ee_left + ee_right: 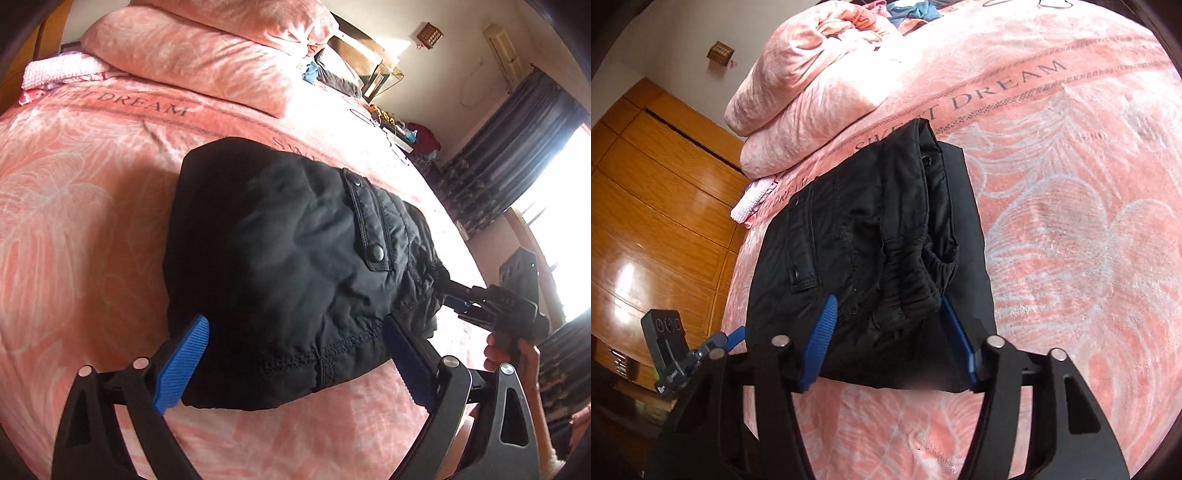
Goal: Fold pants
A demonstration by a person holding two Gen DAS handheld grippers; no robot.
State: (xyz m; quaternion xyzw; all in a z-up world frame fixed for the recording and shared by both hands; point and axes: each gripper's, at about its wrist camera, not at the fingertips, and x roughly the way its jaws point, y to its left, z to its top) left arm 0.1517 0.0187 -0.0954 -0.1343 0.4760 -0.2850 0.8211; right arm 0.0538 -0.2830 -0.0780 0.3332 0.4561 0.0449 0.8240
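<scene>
Black pants (295,236) lie folded in a thick packet on the pink bedspread (74,221), pocket flap with snaps on top. My left gripper (295,365) is open wide, its blue pads on either side of the packet's near hem and touching nothing. In the right wrist view the pants (864,221) show their bunched elastic waistband (923,273) towards me. That bunch fills the gap between the pads of my right gripper (886,325), which are shut on it. The left wrist view shows the right gripper (448,295) reaching into the waistband from the right.
A folded pink quilt (192,55) and a pillow lie at the head of the bed. A wooden wardrobe (653,192) stands beyond one bed edge. Dark curtains (517,147), a bright window and a cluttered side table (402,129) are past the other. A hand (513,354) holds the right gripper.
</scene>
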